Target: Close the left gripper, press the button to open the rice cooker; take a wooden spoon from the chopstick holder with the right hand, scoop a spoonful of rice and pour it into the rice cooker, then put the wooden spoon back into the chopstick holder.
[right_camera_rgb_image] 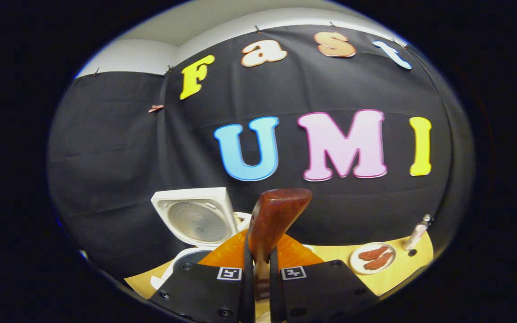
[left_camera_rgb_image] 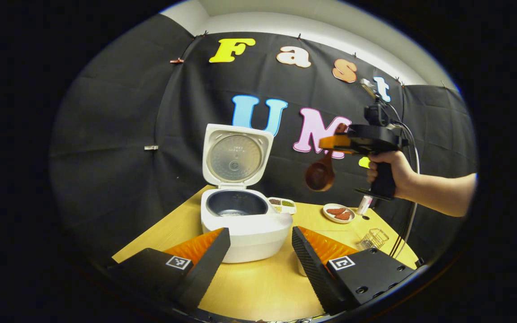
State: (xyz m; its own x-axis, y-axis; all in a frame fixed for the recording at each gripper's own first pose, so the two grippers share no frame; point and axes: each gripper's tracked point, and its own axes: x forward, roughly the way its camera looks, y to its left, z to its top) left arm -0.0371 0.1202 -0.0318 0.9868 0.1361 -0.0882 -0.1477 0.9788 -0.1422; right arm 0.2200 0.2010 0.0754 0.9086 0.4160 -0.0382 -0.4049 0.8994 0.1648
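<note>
Rice cooker (left_camera_rgb_image: 245, 215) stands lid-up on the table (left_camera_rgb_image: 267, 282), and the right tongs (right_camera_rgb_image: 260, 264) are clenched on the wooden spoon (right_camera_rgb_image: 269, 220), held high and to the right of the pot; I can't tell if the bowl holds rice, so keep it level and tip only above the open pot. Left tongs (left_camera_rgb_image: 260, 251) sit released near the cooker's front, while a divided dish (left_camera_rgb_image: 282, 204), a plate (left_camera_rgb_image: 338, 213), a small bottle (left_camera_rgb_image: 364, 204) and a wire holder (left_camera_rgb_image: 374, 237) crowd the right side, so a low swing could clip them.

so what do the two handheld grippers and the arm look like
The left gripper has a black body with square black-and-white tags and ribbed fingers. The right gripper is a black pistol-grip unit with a top-mounted camera and trailing cables; the hand and forearm are bare, no sleeve.
</note>
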